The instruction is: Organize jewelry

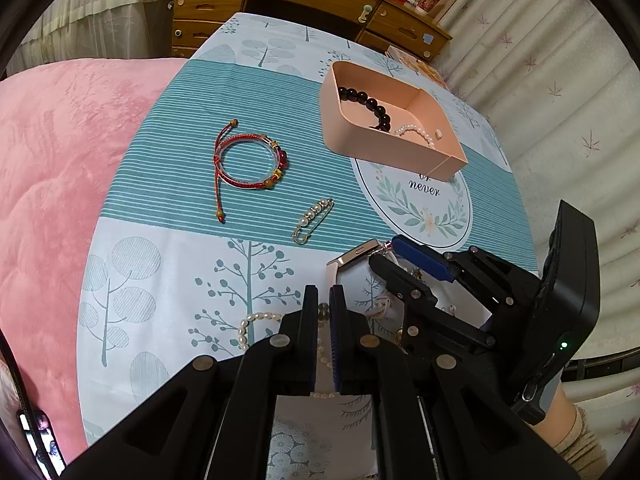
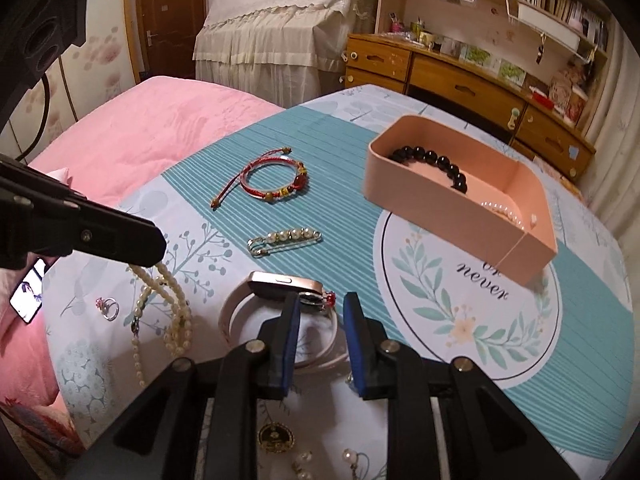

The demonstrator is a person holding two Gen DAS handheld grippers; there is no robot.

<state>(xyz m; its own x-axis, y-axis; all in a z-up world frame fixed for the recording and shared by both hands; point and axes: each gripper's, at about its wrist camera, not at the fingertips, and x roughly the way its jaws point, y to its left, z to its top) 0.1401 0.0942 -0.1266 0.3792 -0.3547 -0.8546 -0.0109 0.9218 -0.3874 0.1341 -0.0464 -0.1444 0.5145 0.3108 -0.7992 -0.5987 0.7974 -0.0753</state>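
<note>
Pearl necklace (image 2: 160, 304) hangs clamped in left hand-held gripper (image 2: 156, 246).

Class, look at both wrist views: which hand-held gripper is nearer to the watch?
Right. The right hand-held gripper has its open tips at the watch, while the left hand-held gripper sits off to its side, shut on the pearl necklace.

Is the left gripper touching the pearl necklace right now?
Touching. In the right wrist view the left gripper is shut on the pearl necklace, whose strands hang straight from its tip down to the tablecloth.
</note>
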